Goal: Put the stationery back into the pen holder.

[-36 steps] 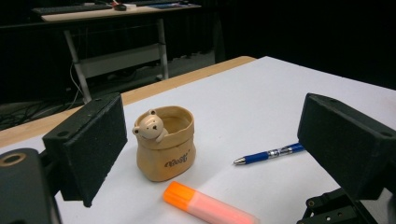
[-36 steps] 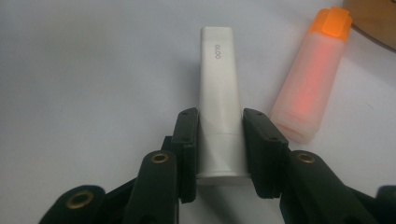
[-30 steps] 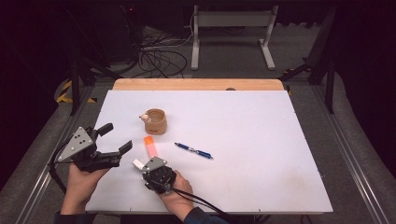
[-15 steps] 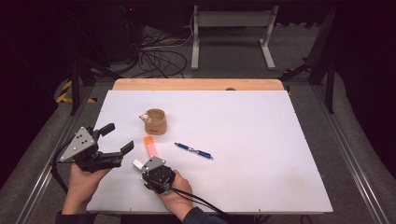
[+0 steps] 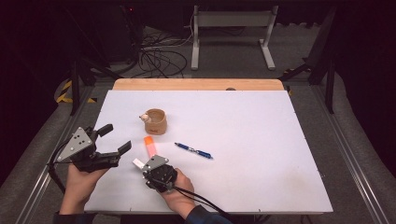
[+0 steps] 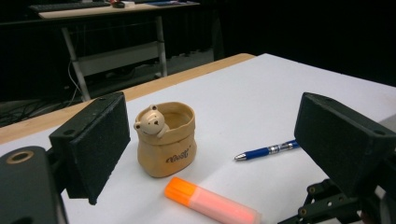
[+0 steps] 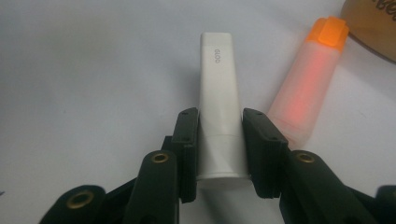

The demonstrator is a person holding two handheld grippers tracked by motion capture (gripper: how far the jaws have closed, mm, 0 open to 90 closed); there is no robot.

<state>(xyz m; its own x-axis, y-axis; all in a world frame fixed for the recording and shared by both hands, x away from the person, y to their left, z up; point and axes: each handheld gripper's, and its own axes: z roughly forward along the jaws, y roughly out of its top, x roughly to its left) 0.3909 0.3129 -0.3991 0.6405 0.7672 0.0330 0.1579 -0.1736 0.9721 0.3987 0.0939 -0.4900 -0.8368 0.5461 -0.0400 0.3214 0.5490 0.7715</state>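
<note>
Right gripper (image 7: 219,140) clamped on a white glue stick (image 7: 218,102) lying on the table (image 5: 261,140).
The stick lies just beside the orange highlighter (image 7: 310,74), on the side away from the bear cup (image 5: 155,121). Likely light, rigid and smooth; the jaws grip its lower barrel. The left gripper (image 5: 109,140) stands wide, empty.

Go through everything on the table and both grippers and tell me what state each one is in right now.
White tube: lying flat, clamped between the right gripper's jaws.
Right gripper: shut on the white tube.
Left gripper: open, holding nothing.
Orange highlighter: lying flat, cap on.
Blue pen: lying flat, untouched.
Bear cup: upright; inside hidden.
</note>
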